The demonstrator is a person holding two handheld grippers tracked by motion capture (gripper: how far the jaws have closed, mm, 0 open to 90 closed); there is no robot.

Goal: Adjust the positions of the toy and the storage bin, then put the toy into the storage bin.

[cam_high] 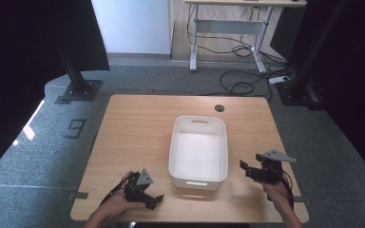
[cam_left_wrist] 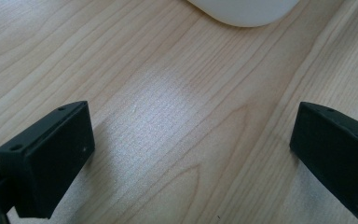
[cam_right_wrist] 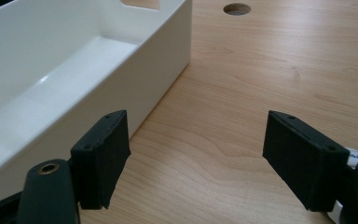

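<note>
Both tongs wide, flanking white bin, long axis away from person.

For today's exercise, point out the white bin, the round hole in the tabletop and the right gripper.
white bin (cam_high: 198,156): high view, on its bare inner floor.
round hole (cam_right_wrist: 237,8): right gripper view, at the hole's centre.
right gripper (cam_right_wrist: 196,156): right gripper view, midway between its open jaws.

lab: black rig posts, cables
</note>
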